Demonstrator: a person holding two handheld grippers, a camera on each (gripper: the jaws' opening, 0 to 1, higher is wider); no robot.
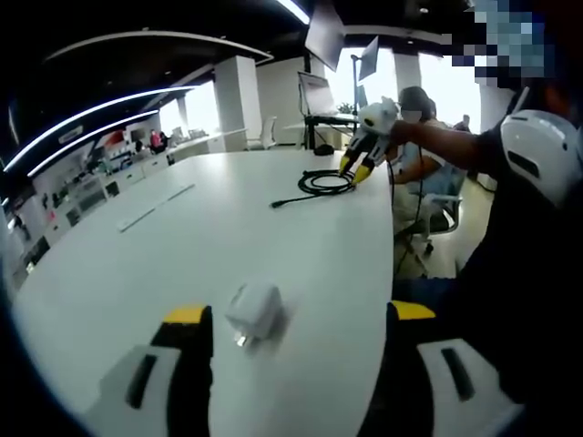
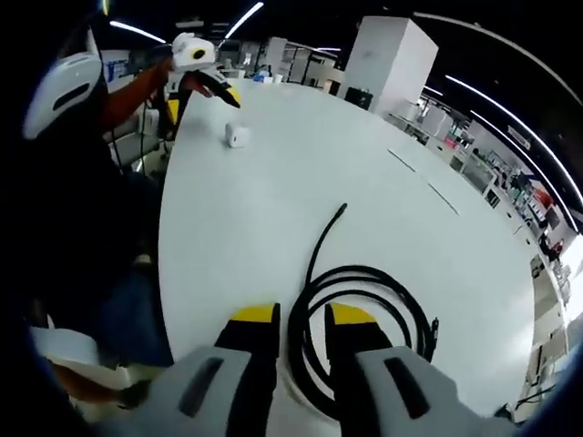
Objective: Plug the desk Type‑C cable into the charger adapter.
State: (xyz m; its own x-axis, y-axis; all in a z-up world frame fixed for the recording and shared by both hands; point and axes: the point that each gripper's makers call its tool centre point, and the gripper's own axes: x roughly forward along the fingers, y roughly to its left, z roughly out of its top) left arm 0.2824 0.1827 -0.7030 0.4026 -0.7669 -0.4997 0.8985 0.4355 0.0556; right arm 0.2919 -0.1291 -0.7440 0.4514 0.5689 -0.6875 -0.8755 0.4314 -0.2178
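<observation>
A small white charger adapter [image 1: 255,312] lies on the white table [image 1: 182,264], between the wide-apart jaws of my left gripper [image 1: 299,314], which is open and not touching it. Far across the table a coiled black Type‑C cable [image 1: 326,182] lies flat, with the right gripper [image 1: 358,170] down at its edge. In the right gripper view my right gripper [image 2: 302,316] has its jaws close together on the near strands of the cable coil [image 2: 364,278]. The cable's free plug end [image 2: 342,209] points toward the adapter [image 2: 237,135] and the left gripper [image 2: 205,77].
The table's curved edge [image 2: 164,237] runs beside the person's dark clothing and a chair [image 1: 446,214]. Another person [image 1: 414,109] sits beyond the far end near monitors [image 1: 319,91]. Flush strips [image 1: 150,211] are set into the tabletop. A white pillar [image 2: 392,59] stands behind.
</observation>
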